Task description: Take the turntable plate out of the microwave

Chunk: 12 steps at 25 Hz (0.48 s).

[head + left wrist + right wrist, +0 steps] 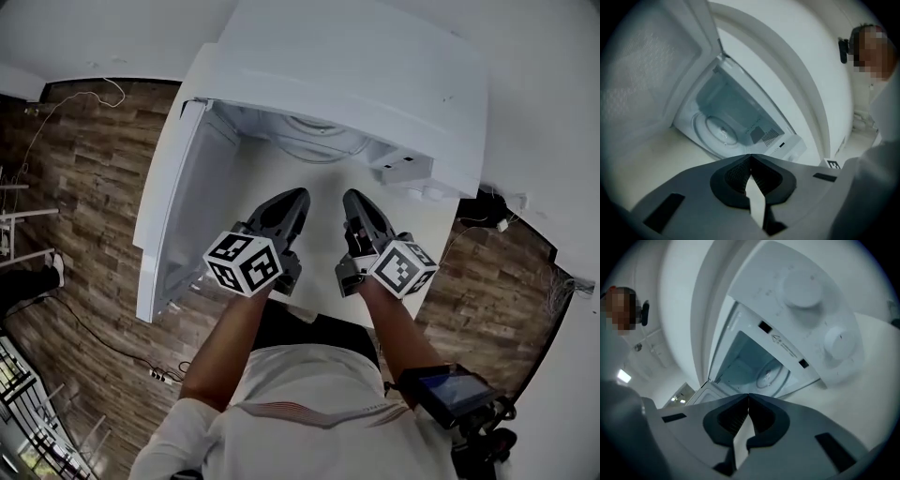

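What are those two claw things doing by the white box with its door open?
A person holds a claw-like tool in each hand, the left gripper and the right gripper, in front of a white microwave. Its door is swung wide open. Both grippers are shut and hold nothing. The round turntable plate lies inside the microwave, and neither gripper touches it.

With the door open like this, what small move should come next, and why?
Probably open the jaws of the left gripper and right gripper and ease them toward the microwave. Both are shut and empty, in front of it; its door stands open and the plate lies inside, untouched.
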Tool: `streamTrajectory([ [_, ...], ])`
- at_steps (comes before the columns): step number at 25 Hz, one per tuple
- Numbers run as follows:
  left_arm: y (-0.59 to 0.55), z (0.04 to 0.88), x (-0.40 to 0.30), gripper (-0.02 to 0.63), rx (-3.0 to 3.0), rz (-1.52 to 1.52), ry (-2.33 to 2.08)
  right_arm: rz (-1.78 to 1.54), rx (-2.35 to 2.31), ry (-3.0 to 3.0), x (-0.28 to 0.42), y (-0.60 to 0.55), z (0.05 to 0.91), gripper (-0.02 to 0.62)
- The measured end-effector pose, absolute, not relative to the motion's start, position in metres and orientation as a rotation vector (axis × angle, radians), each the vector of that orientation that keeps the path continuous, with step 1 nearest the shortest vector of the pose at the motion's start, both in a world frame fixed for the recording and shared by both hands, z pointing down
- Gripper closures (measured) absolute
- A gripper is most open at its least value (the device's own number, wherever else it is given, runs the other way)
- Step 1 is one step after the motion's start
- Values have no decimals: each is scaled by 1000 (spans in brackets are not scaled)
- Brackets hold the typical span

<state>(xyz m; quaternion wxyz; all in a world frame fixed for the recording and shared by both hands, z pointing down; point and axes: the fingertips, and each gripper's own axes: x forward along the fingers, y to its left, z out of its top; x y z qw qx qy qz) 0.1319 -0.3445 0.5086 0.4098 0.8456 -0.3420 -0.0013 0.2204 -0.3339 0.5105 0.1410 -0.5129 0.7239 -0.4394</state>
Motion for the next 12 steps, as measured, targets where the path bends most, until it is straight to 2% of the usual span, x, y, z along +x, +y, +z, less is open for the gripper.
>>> streamTrajectory([
  [4,-358,540,134,594,2025,-23,-858,-1428,-1392,1939,219,-342,546,592],
  [10,-372,564,137,594,1849,-121,-802,-1478,-1309,1820,218,-366,565,590],
  [12,-376,569,138,594,1806,-142,-773,-1487,-1273,1796,213,-372,566,560],
])
